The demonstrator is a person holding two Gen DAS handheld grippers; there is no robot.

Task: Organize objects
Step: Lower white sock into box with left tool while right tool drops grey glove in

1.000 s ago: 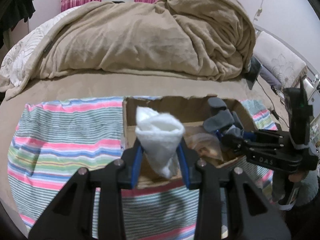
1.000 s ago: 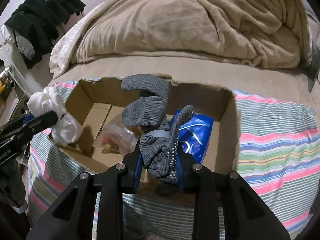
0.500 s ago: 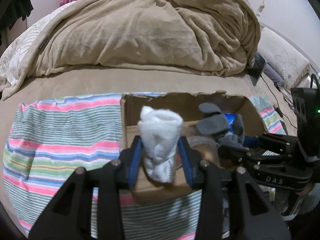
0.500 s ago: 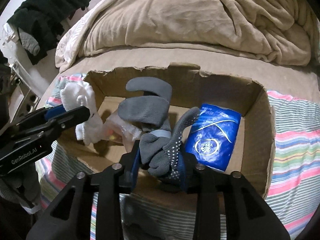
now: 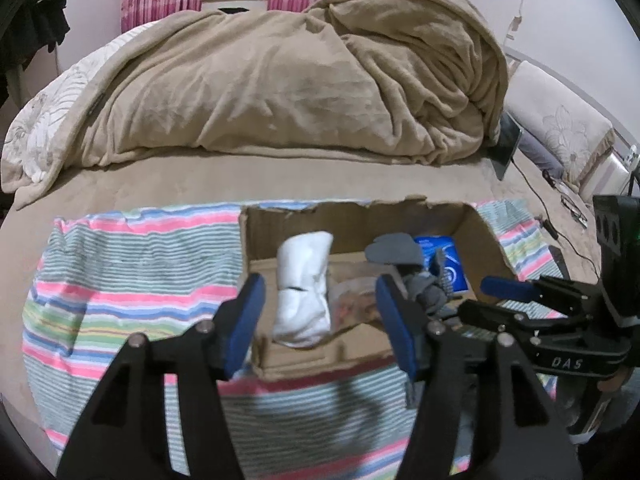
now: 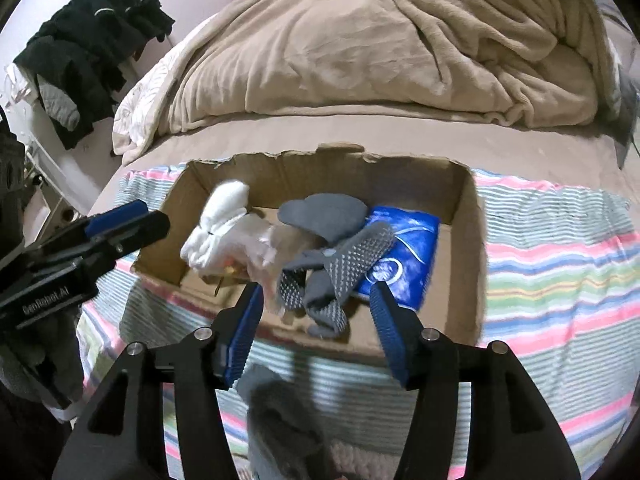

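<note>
White terry cloth, a rolled pair of socks, sits between my left gripper's spread blue pads with clear gaps on both sides, over the near left part of the open brown cardboard box. I cannot tell whether it hangs in the air or rests on the box floor. In the right wrist view the same white roll lies against the box's left side, beside a crinkled clear plastic bag.

Grey knitted socks with white grip dots are in the middle of the box, draped partly over a blue plastic packet on the right. My right gripper has its fingers wide apart too, touching nothing, poised above the box's near wall.

I judge the step in hand to be the drop: both bundles are let go into the box at once, so this pair of items looks done.

Next I would lift both grippers straight up and back, clear of the cardboard rim, and look for whatever is left to sort. Something grey and blurred shows below the right gripper, on the striped pastel cloth under the box; it may be another sock, but I cannot make it out. A tan fleece blanket is heaped on the bed beyond.
</note>
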